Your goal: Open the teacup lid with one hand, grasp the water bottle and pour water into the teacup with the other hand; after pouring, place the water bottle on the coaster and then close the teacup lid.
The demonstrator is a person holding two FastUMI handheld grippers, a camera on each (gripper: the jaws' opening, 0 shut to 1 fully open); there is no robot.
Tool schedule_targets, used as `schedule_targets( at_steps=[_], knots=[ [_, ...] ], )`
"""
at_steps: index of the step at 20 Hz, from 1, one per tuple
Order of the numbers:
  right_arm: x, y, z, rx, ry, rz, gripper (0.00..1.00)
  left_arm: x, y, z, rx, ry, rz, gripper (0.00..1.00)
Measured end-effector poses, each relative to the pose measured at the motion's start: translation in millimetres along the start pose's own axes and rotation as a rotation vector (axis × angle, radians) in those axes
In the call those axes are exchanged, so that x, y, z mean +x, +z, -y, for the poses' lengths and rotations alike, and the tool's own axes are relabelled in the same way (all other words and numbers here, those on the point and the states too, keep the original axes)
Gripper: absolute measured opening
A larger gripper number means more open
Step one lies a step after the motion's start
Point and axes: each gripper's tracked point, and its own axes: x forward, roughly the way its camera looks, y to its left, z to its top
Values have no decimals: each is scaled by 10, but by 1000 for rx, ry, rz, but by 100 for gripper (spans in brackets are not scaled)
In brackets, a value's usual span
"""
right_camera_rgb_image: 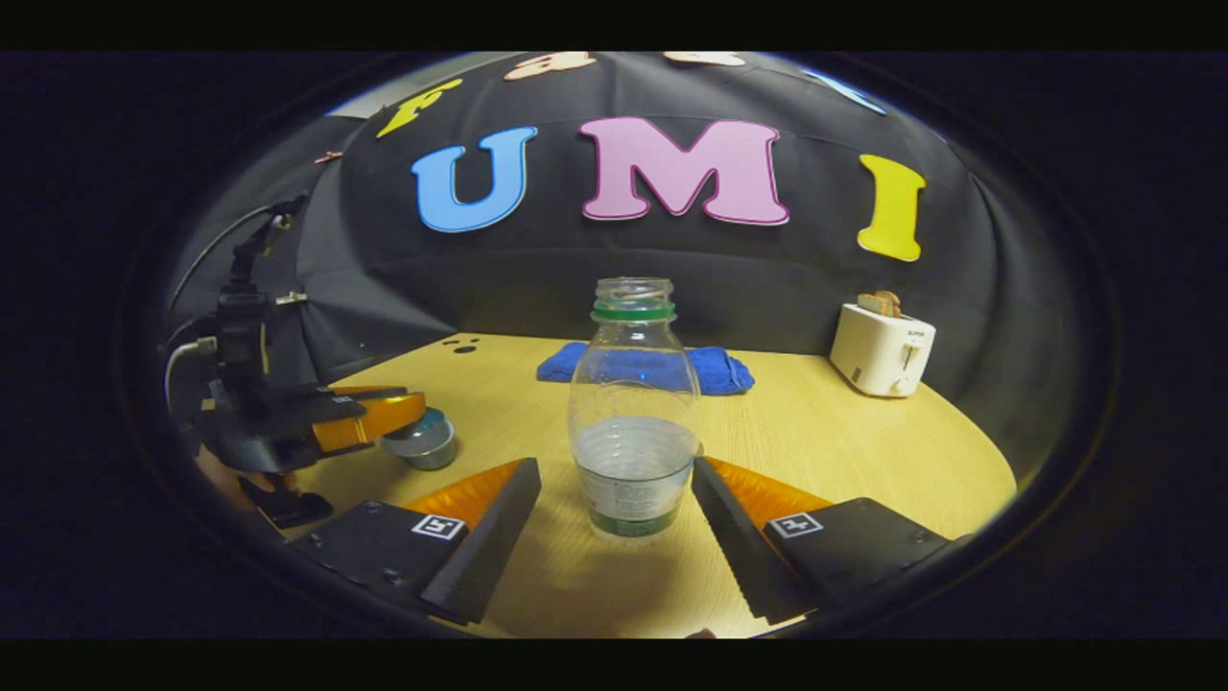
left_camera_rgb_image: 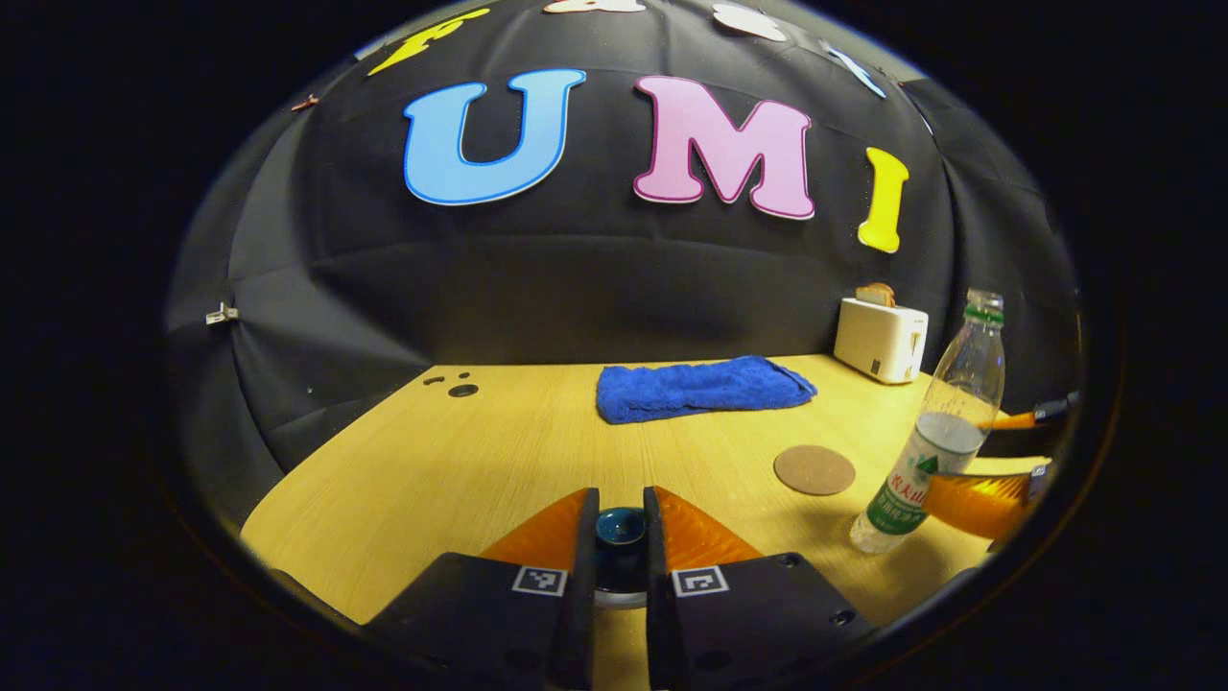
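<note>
On the counter (right_camera_rgb_image: 863,451), the left tongs (left_camera_rgb_image: 621,537) are clenched on the teacup lid (left_camera_rgb_image: 620,528). The right tongs (right_camera_rgb_image: 614,513) stand released astride the uncapped water bottle (right_camera_rgb_image: 633,413), near the coaster (left_camera_rgb_image: 814,469). Risk: an off-centre closure could tip the light, partly filled bottle and spill water.

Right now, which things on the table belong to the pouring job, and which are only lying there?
For the job:
- teacup lid, between the left tool's fingers
- teacup
- water bottle, uncapped, between the open right tool's fingers
- coaster

Lying about:
- blue towel
- toaster holding bread
</note>
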Motion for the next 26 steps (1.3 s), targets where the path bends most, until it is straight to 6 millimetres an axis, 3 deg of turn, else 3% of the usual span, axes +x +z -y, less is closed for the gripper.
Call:
schedule_targets(
  at_steps=[3,10,13,15,16,18,19,22,26],
  knots=[
    [99,-27,12,12,-14,4,99,-95,71,-3,1,-3,7,25],
    [395,3,14,24,-26,49,99,-228,-80,-13,10,-19,-30,25],
    [496,4,12,31,-20,64,99,-252,-68,-115,28,14,-26,22],
    [536,34,76,24,-32,80,96,-285,4,-113,10,18,-8,25],
    [568,42,89,25,-31,82,87,-297,11,-120,-4,18,-4,29],
    [594,56,93,14,-29,94,81,-307,28,-153,-21,20,7,25],
    [616,64,103,-5,-30,95,81,-309,30,-162,-25,21,7,22],
    [660,75,66,-100,-23,70,77,-349,-29,-215,-37,31,2,29],
    [724,191,59,-291,-20,57,76,-444,-81,-367,-66,64,-5,25]
  ],
)
